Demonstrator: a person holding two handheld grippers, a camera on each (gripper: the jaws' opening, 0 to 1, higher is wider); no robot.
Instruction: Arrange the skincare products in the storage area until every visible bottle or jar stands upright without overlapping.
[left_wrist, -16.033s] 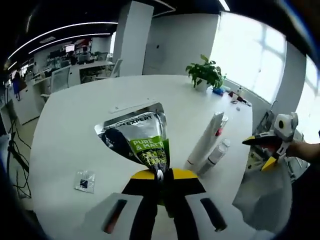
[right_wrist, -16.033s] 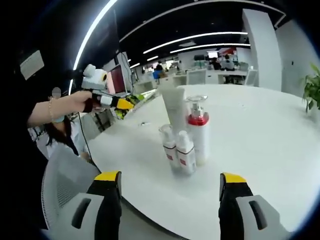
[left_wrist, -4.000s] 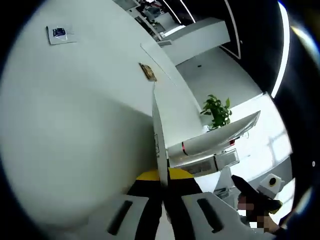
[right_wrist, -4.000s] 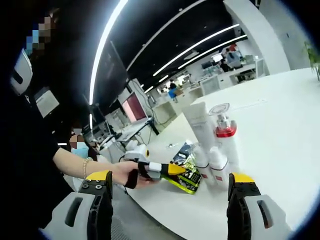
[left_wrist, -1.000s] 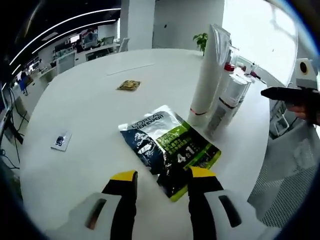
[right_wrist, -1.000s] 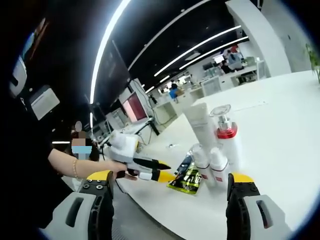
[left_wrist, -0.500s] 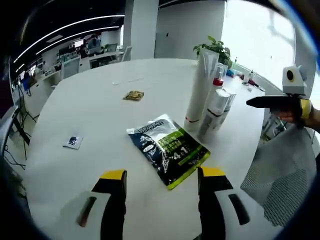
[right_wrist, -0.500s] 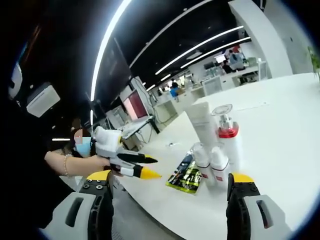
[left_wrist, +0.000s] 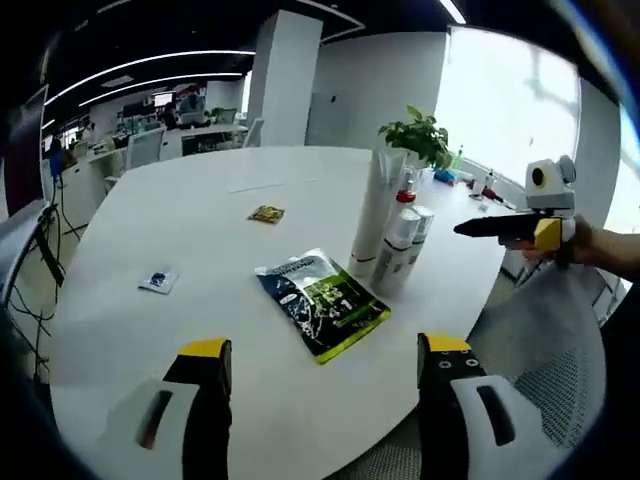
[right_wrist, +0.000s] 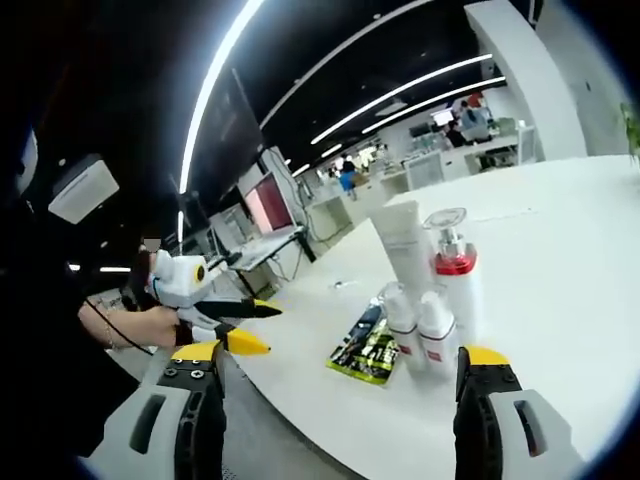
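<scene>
Both hand-held grippers hang back off the edge of the round white surface (left_wrist: 150, 220), jaws spread wide and gripping nothing: the left hand-held gripper (left_wrist: 318, 365) and the right hand-held gripper (right_wrist: 340, 375). A glossy green-and-black sachet (left_wrist: 320, 303) lies flat near the edge. Just beside it stand four containers: one tall white tube (right_wrist: 403, 248), one red-collared pump bottle (right_wrist: 452, 270) and two small white bottles (right_wrist: 420, 332), all upright, clustered close. Two small packets (left_wrist: 158, 281) lie well apart.

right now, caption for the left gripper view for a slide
Green sachet lying flat on the white table beside upright skincare bottles, left gripper open above the edge.
</scene>
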